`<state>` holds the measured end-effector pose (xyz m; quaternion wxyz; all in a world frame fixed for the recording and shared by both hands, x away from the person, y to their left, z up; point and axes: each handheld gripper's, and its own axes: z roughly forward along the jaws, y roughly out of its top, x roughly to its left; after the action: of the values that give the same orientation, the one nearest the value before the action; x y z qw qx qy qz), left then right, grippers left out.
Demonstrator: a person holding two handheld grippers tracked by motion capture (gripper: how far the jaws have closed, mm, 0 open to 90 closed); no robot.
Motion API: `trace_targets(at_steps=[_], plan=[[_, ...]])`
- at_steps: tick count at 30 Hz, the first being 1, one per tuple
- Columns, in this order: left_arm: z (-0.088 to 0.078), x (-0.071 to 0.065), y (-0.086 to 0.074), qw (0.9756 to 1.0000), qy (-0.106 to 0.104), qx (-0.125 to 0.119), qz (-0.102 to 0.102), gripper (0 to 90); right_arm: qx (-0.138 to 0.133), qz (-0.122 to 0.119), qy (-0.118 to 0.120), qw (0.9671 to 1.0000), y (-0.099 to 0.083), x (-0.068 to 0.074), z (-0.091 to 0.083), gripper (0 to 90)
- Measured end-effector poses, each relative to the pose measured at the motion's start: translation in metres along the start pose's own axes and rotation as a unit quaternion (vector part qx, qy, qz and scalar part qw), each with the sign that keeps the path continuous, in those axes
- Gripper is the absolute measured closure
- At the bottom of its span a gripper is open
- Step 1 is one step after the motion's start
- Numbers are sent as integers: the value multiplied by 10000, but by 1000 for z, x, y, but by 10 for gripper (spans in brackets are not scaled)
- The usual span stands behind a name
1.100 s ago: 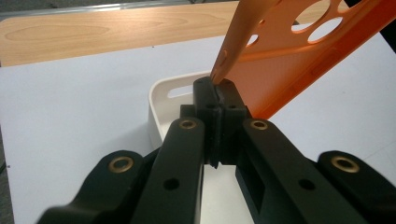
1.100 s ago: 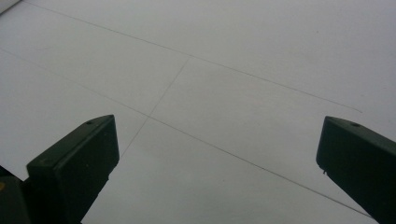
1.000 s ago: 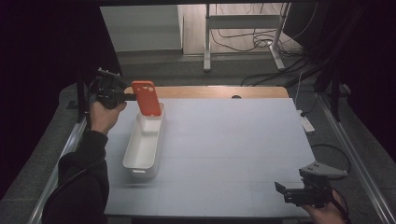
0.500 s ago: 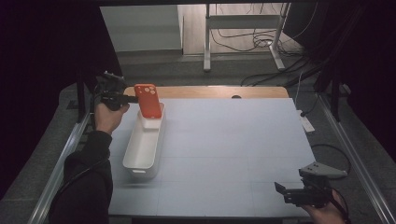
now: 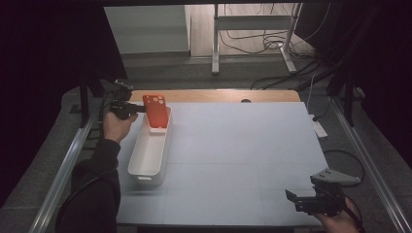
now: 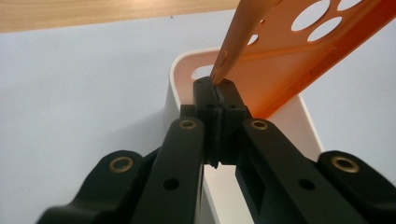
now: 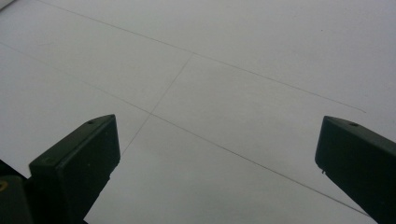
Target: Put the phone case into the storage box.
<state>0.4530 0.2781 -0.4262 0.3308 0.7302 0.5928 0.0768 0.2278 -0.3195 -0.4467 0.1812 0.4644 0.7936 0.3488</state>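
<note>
- Lowered since the earlier frames, the orange phone case (image 5: 156,111) is now held closer over the far end of the white bin (image 5: 150,152).
- Its thin edge (image 6: 232,49) is pinched between the closed jaws of the left gripper (image 6: 215,93); camera cut-outs are seen in it.
- The right gripper (image 7: 217,154) is held wide open over the bare pale table (image 5: 243,145), well apart.
</note>
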Motion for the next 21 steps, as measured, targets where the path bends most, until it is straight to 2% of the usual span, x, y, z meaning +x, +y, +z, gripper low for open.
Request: trace_targets(at_steps=[21], plan=[[24, -1, -5, 9996, 172, 182, -101, 889, 21, -87, -9, 10000, 0, 2, 1, 5]])
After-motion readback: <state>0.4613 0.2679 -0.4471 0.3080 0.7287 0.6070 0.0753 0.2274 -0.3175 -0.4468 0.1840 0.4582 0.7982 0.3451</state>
